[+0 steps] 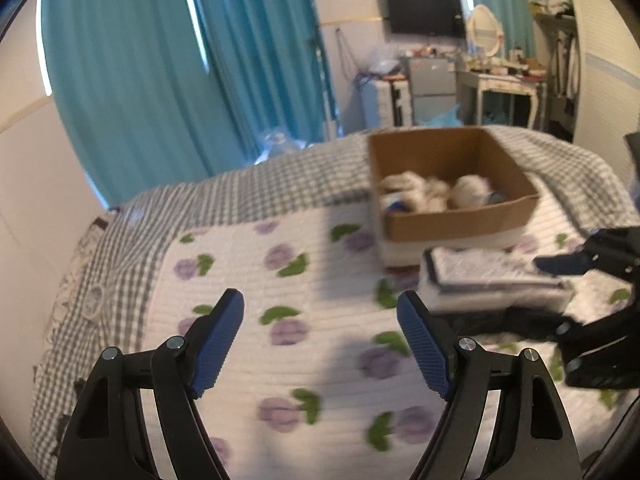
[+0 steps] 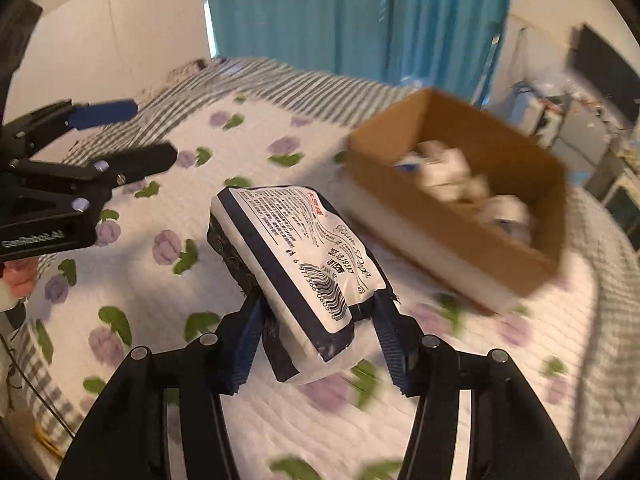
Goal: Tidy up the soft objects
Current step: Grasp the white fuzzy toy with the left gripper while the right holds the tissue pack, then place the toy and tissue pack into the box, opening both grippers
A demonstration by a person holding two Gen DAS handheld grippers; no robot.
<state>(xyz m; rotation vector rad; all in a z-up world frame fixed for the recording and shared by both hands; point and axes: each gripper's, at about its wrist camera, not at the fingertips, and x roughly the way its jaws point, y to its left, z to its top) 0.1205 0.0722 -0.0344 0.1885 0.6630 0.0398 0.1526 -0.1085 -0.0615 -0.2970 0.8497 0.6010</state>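
The right gripper (image 2: 316, 332) had its jaws clamped on the near end of a soft white pack (image 2: 296, 264) w/ dark trim, lifted clear of the bed (image 2: 168, 368), on the near side of the cardboard box (image 2: 452, 232) & apart from it. The left gripper (image 1: 320, 344) hung w/ jaws wide & empty, further from the box. The box already held white soft things (image 2: 452, 176). Best approach, I'd judge: carry the pack over the near wall w/o clipping it, lower it in beside those, then release. The pack was held by one end only, so it might sag or swing.

Barcode and faint date print on white packet (image 2: 304, 256), otherwise illegible
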